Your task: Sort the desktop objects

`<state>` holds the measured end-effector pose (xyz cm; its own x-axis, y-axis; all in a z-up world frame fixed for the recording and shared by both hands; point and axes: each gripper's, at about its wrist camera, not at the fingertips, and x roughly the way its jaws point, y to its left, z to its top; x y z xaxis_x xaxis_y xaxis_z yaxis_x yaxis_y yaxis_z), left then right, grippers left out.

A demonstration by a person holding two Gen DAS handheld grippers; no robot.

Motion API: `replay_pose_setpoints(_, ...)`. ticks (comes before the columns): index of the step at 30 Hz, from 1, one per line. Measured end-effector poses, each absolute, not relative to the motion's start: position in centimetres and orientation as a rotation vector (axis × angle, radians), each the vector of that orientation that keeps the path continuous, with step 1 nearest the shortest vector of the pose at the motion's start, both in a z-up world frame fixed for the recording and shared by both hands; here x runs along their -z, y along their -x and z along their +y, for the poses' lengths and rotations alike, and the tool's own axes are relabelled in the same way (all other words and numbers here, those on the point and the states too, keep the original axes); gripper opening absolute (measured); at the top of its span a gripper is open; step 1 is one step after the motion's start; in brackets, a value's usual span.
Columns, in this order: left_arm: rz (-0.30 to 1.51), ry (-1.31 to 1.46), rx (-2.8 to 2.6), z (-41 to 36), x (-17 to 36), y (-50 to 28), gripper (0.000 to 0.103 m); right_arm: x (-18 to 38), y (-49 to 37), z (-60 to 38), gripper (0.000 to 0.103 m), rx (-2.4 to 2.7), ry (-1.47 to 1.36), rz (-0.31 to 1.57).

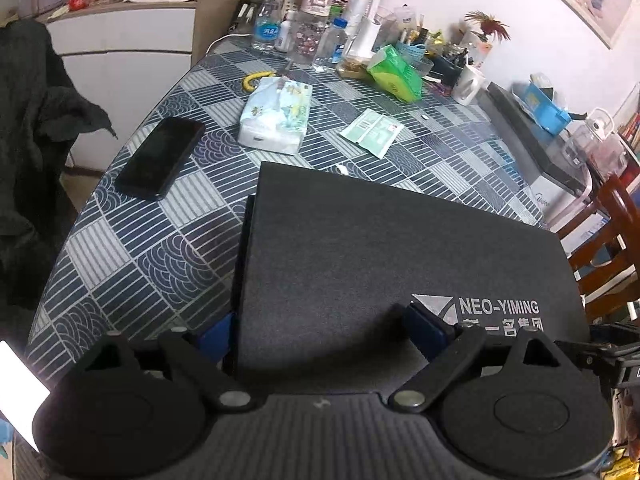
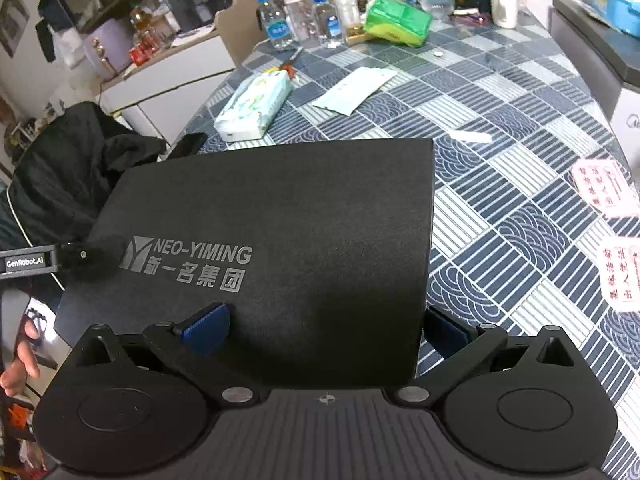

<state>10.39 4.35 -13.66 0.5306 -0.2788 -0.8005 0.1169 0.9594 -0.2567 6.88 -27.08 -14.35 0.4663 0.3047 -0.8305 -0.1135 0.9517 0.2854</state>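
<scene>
Both grippers straddle opposite near edges of the black NEO-YIMING box (image 1: 360,248) on the patterned tablecloth (image 1: 160,248).

Left gripper (image 1: 324,330): fingers spread, one blue pad off the box's left side, other over the lid by the logo; actual contact unclear. Right gripper (image 2: 326,330): also spread, left pad on the lid, right pad just past the box's right edge. Beyond the box: tissue pack (image 1: 276,114), green sachets (image 1: 372,130) to its right, black phone (image 1: 162,158) off the box's far-left corner. Bottles (image 1: 266,20), green packet (image 1: 396,70) and white mug (image 1: 468,84) far behind the box. Pink printed cards (image 2: 604,188) lie right of the box, well apart.
</scene>
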Motion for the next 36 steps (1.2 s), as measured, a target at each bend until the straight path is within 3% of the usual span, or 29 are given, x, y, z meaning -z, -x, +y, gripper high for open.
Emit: replay_pose_setpoints(36,1.003,0.088,0.191,4.2,15.8,-10.4,0.103,15.3,-6.6,-23.3,0.103,-0.175,-0.066,1.058)
